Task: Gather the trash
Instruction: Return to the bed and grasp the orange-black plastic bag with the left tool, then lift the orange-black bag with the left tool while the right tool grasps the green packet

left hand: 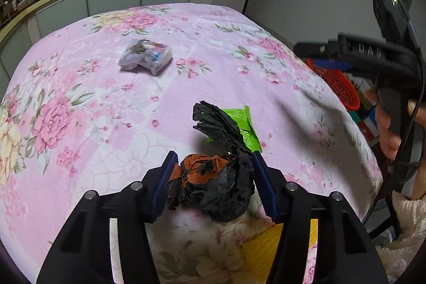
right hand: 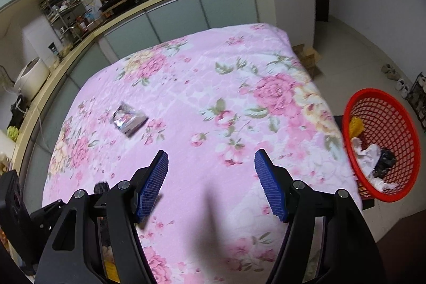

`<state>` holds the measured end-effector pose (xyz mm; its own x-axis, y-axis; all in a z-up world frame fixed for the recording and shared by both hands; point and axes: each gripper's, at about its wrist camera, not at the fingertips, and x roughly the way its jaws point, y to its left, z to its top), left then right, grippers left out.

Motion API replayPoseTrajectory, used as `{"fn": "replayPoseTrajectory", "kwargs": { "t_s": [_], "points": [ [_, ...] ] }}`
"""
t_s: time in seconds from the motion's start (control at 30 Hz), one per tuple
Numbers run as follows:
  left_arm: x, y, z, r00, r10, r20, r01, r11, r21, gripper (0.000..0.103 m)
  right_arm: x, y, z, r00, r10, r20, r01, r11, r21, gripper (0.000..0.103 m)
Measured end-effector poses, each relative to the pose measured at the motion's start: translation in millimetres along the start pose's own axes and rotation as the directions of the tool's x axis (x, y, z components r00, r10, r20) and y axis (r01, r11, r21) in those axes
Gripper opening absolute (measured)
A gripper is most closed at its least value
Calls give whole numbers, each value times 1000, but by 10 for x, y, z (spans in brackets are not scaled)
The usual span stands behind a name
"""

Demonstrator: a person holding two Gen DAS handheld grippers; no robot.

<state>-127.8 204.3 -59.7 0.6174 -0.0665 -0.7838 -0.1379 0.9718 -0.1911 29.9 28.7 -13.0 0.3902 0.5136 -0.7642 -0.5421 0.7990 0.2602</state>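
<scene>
A crumpled black and orange wad (left hand: 213,185) lies on the pink flowered tablecloth (left hand: 93,124) near the front edge. My left gripper (left hand: 214,166) is shut on it, with a blue pad against each side. A black torn flap of the wad stands up in front of a green wrapper (left hand: 249,130) just behind it. Farther back lies a silvery printed packet (left hand: 146,57), also seen from the right (right hand: 129,121). My right gripper (right hand: 211,164) hangs open over bare cloth with nothing between its fingers.
A red mesh basket (right hand: 383,97) sits beyond the table's right edge with white, black and yellow scraps inside; its rim also shows (left hand: 338,86). A hand (left hand: 391,129) holds the other gripper's handle at right. A kitchen counter (right hand: 133,15) runs behind the table.
</scene>
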Motion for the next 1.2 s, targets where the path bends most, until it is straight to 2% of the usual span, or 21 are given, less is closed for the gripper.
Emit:
{"fn": "replayPoseTrajectory", "kwargs": {
  "t_s": [0.3,0.4,0.67,0.87,0.93,1.03,1.2],
  "points": [
    [-230,374,35,997,46,68,-38,992,-118,54,247,378,-174,991,79,-105,-93,986,-135,66],
    [-270,467,45,995,58,80,-46,988,-145,54,320,571,-261,984,103,-142,-131,970,-204,70],
    [-306,568,23,994,58,96,-41,985,-166,54,499,968,-432,971,131,-200,-201,900,-386,70],
    [-319,617,-19,994,60,92,-42,982,-184,54,672,1000,-510,961,107,-254,-213,874,-437,70],
    [-322,621,-29,994,62,92,-44,982,-186,54,686,1001,-527,963,103,-249,-208,870,-446,70],
    [-310,623,-25,994,65,89,-47,981,-189,54,687,993,-523,961,114,-251,-219,868,-446,60],
    [-298,600,-14,994,64,86,-47,981,-187,54,640,930,-515,961,114,-251,-217,874,-436,59]
  ]
}}
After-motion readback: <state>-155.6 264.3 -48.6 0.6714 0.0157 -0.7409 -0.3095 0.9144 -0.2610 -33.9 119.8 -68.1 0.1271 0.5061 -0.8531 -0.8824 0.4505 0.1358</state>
